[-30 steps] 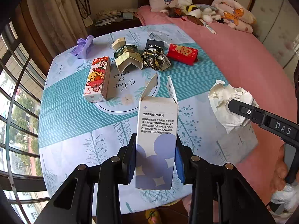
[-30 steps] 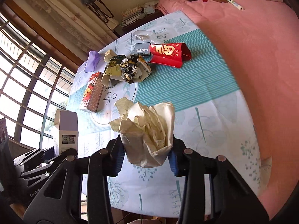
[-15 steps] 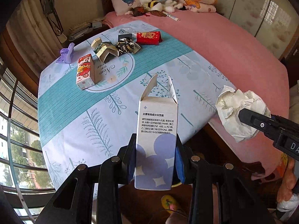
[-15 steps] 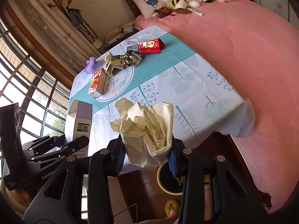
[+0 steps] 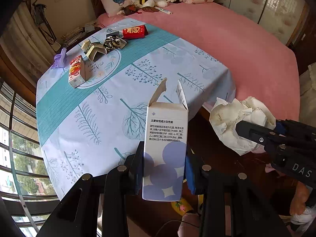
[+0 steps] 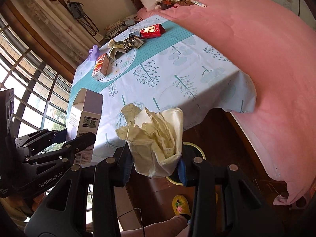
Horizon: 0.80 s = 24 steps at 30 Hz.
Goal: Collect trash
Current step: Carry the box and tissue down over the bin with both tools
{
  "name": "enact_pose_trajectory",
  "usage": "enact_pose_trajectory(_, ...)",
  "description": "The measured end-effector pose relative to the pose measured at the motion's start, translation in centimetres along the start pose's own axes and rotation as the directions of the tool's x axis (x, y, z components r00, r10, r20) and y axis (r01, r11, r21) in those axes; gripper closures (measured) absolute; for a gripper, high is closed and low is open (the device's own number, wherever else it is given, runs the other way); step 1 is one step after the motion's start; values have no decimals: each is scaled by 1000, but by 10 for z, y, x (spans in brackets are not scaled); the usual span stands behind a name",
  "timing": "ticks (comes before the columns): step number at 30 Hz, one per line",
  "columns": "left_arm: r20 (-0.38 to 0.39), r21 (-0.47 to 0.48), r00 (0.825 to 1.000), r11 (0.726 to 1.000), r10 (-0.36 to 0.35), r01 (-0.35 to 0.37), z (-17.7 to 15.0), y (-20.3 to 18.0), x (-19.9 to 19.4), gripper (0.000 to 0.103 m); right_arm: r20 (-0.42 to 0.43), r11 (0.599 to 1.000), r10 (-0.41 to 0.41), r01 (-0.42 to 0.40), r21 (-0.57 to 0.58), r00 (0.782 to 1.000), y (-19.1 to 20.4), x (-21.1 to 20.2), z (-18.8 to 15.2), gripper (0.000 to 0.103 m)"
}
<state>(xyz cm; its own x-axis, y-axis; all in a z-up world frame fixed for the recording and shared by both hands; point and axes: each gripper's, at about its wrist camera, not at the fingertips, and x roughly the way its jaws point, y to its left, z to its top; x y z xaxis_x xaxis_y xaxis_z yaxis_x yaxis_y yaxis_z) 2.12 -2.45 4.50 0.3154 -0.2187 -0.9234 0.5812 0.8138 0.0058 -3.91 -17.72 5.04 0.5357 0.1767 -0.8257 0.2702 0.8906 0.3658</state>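
Left wrist view: left gripper [image 5: 165, 169] clamped on a white carton with purple circles [image 5: 165, 152], held upright at lower centre; top flaps open, inside not visible. At right edge, right gripper [image 5: 254, 136] pinches a crumpled paper wad [image 5: 235, 122]. Table with tree-print cloth [image 5: 138, 75] fills centre left; in the upper left of it lie a red-and-white carton [image 5: 76, 72], a folded cardboard piece [image 5: 92, 48], a crumpled foil wrapper [image 5: 114, 41] and a red packet [image 5: 134, 32]. Right wrist view: right gripper [image 6: 156, 164] jaws closed against the paper wad [image 6: 154, 138] at lower centre, wad bulging above the pads. Behind it on the floor, the rim of a round bin [image 6: 198, 150]; contents hidden. Left gripper [image 6: 65, 138] at lower left holds the carton [image 6: 85, 118], open top showing an empty-looking mouth. The red packet [image 6: 152, 31] sits at upper centre.
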Motion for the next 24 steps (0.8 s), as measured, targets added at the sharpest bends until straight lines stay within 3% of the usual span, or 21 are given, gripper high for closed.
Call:
enact_pose_trajectory(14,-93,-61,994,996,57,-63,-18,-44,44,68,-119,998,24,-31,-55,993,-43,19,-15,69)
enact_pose_trajectory(24,-160,-92,982,989,97,-113,-49,-59,115,68,-222,997,16,-33,-75,975,-76,83,-34,69)
